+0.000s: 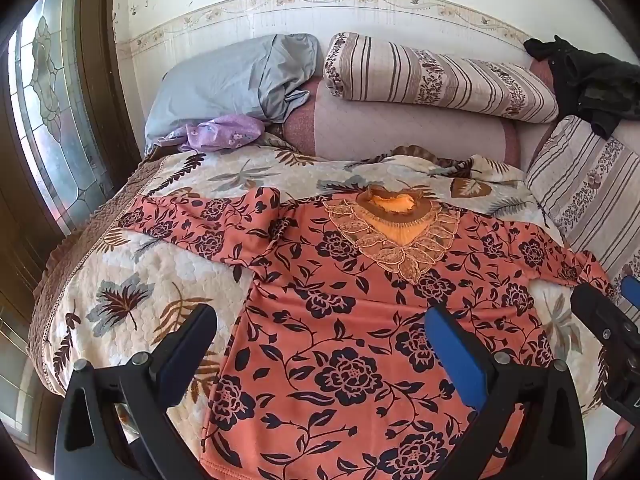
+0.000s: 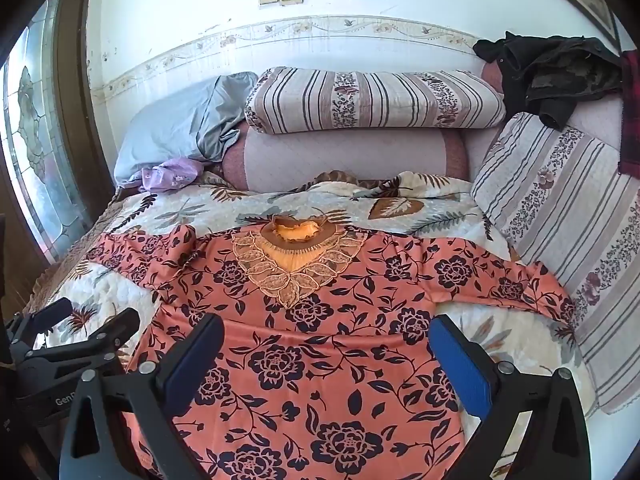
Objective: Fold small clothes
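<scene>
Hovering tilted down over the spread floral blouse (image 1: 340, 340), left gripper (image 1: 320, 332) and right gripper (image 2: 326, 344) side by side, fingers wide apart, holding nothing

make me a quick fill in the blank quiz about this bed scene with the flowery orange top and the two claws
1. The orange floral top lies spread flat on the quilt with both ____ stretched out sideways.
2. Both the left claw and the right claw are ____ and hold nothing.
3. The striped pillow rests beside a ____ pillow.

Missing words: sleeves; open; grey
</scene>
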{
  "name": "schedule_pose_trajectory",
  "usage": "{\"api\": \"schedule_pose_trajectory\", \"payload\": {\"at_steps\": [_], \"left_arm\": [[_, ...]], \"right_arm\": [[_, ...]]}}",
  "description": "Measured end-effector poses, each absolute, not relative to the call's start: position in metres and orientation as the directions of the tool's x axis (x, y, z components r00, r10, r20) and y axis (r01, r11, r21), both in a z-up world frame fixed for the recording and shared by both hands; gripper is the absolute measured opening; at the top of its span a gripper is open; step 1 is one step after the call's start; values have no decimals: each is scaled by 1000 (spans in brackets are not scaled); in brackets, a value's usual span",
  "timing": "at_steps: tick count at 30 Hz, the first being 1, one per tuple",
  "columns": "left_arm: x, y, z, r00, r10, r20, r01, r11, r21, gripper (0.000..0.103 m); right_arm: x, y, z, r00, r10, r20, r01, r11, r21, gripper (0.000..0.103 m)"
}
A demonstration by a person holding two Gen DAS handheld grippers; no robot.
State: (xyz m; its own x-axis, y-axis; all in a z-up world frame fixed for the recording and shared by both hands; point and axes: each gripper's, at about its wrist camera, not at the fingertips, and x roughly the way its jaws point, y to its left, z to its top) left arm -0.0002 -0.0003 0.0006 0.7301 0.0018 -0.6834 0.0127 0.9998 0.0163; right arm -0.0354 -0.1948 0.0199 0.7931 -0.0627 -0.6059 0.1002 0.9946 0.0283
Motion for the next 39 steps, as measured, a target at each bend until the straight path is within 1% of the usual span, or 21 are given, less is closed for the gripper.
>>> {"api": "schedule_pose_trajectory", "payload": {"at_steps": [12, 30, 37, 39], "left_arm": [[0, 0, 3, 739, 2, -674, 16, 1000, 21, 103], [6, -6, -8, 721, 20, -693, 14, 999, 44, 103], [9, -8, -10, 709, 18, -705, 13, 999, 38, 103], [10, -8, -11, 718, 10, -696, 13, 1000, 28, 103]], "right_arm": [[-35, -194, 19, 792, -56, -608, 93, 995, 30, 103], [-30, -197, 8, 776, -35, -630, 79, 996, 43, 103], [-26, -199, 4, 771, -26, -636, 74, 996, 49, 103], [-25, -198, 2, 769, -26, -638, 73, 996, 47, 103]]}}
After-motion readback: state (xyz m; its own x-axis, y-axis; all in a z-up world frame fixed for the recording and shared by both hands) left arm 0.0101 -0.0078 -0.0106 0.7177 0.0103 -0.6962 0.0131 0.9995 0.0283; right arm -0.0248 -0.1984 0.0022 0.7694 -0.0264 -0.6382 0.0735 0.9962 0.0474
